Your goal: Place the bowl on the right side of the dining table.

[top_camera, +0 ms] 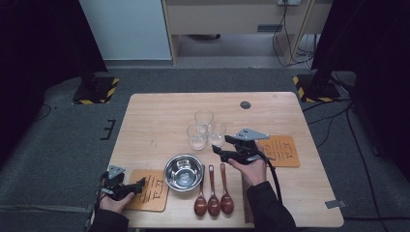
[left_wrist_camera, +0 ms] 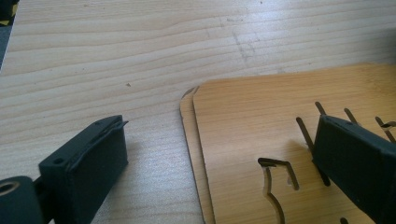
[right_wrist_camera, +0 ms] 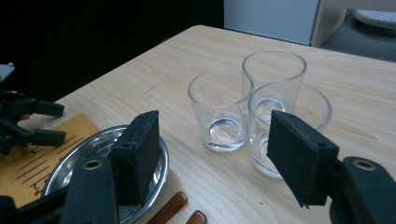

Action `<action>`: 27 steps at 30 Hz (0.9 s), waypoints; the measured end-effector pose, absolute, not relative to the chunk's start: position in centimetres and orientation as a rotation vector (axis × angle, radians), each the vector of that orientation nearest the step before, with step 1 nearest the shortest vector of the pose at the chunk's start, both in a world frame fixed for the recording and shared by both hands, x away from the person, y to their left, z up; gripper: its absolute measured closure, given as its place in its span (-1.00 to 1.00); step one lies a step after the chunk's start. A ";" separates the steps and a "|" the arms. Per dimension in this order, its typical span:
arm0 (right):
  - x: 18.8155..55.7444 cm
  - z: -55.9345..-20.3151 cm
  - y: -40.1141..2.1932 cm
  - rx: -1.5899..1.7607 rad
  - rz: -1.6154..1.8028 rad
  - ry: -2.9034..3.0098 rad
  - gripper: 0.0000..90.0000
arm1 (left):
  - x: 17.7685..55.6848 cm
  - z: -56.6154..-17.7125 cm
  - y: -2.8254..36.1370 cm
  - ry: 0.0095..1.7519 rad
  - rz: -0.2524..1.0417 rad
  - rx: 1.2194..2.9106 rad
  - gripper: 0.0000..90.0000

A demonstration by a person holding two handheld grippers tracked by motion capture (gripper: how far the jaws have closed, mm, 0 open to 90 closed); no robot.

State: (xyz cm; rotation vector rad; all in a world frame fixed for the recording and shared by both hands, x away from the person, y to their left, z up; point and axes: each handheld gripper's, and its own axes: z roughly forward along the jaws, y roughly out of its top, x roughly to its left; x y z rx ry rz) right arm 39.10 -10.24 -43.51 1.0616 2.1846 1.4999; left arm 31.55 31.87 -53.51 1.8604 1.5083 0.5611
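Note:
My left gripper [top_camera: 141,185] sits at the table's near left corner, open wide. In the left gripper view its jaws [left_wrist_camera: 219,126] straddle the corner of a bamboo coaster [left_wrist_camera: 243,121]; one jaw is over bare wood, the other over the coaster's cut-out slots. A second coaster edge [left_wrist_camera: 187,121] peeks out beneath it. My right gripper [top_camera: 218,148] hovers open near the table's middle, nothing between its jaws [right_wrist_camera: 215,123]. Three clear glasses [right_wrist_camera: 224,107] stand clustered just ahead of it. A steel bowl [top_camera: 183,172] lies below and to its left.
Three brown spoons [top_camera: 213,195] lie side by side at the front edge, right of the bowl. Another bamboo coaster [top_camera: 283,151] rests on the right of the wooden table [top_camera: 159,116]. A dark round hole [top_camera: 245,105] marks the far side.

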 end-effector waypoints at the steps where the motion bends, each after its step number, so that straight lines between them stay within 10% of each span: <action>1: 39.1 -43.6 -10.0 1.060 1.497 2.189 -0.23 | 31.6 -53.5 31.9 1.508 0.561 1.860 -0.95; 27: 39.4 -45.4 -6.2 1.066 1.434 2.300 -0.08 | 31.5 -53.5 32.2 1.515 0.566 1.853 -0.92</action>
